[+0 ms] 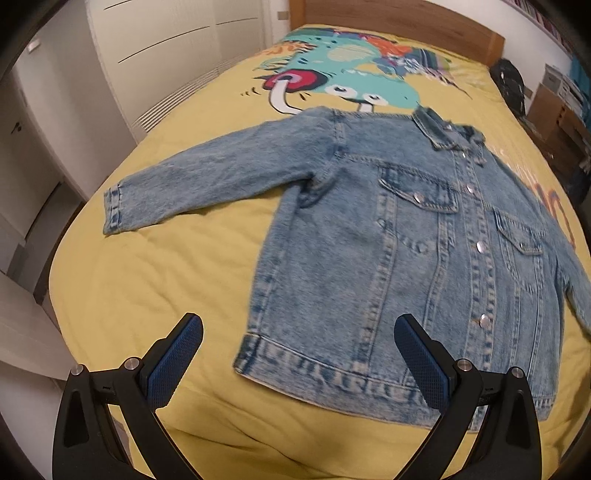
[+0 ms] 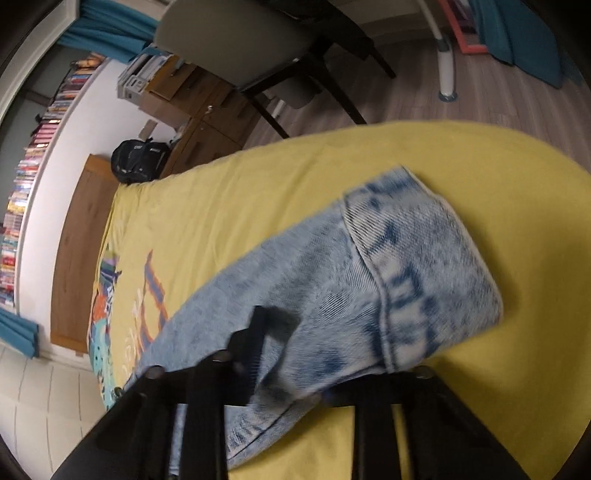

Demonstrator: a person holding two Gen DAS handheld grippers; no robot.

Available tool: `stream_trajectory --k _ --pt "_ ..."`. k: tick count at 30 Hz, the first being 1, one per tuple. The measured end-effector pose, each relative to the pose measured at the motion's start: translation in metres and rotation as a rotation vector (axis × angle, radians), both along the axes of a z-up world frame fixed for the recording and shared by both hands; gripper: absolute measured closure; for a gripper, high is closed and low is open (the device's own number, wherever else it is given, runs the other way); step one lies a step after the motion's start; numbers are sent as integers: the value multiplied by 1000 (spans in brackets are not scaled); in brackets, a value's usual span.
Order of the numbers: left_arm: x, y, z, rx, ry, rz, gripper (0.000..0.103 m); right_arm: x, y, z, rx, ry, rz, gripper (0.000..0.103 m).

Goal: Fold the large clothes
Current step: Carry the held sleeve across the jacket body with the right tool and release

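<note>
A light blue denim jacket (image 1: 406,236) lies front up on the yellow bedspread (image 1: 166,280), collar towards the headboard, one sleeve (image 1: 207,173) stretched out to the left. My left gripper (image 1: 298,354) is open and empty, hovering above the jacket's hem at the near left corner. In the right wrist view my right gripper (image 2: 295,354) is shut on the jacket's other sleeve (image 2: 369,280). The cuff (image 2: 424,258) hangs past the fingers above the bed. The right fingertips are mostly hidden by the denim.
The bedspread has a colourful cartoon print (image 1: 343,74) near the wooden headboard (image 1: 399,18). White wardrobes (image 1: 155,48) stand left of the bed. A black backpack (image 2: 138,160), cardboard boxes (image 2: 207,114) and a chair (image 2: 258,40) stand on the other side.
</note>
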State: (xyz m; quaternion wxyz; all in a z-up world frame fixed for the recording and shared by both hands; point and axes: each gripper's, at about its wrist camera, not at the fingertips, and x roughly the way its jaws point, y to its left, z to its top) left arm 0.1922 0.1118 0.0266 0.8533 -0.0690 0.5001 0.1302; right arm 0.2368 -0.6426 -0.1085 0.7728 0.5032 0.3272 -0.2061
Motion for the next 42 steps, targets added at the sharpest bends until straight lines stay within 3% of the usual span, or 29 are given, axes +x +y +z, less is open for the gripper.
stream_trajectory --k 4,9,14,22,30,35,42 --pt "-1 16 5 -42 -39 11 1 17 9 31 -64 -39 64 93" --pt "-3 35 7 -106 -52 13 1 59 50 76 -117 -96 189 95" --pt "-10 55 4 -168 -52 35 1 106 119 107 -119 -127 329 95" --pt "-31 96 7 -256 -99 60 1 183 269 134 -89 -152 557 95" --pt "-49 132 1 -262 -101 115 1 222 402 137 -82 -184 759 95" --pt "-58 146 -4 -253 -96 154 1 216 464 126 -96 -206 858 95" --pt "-62 151 -16 -260 -71 183 1 200 533 87 -178 -156 1001 95"
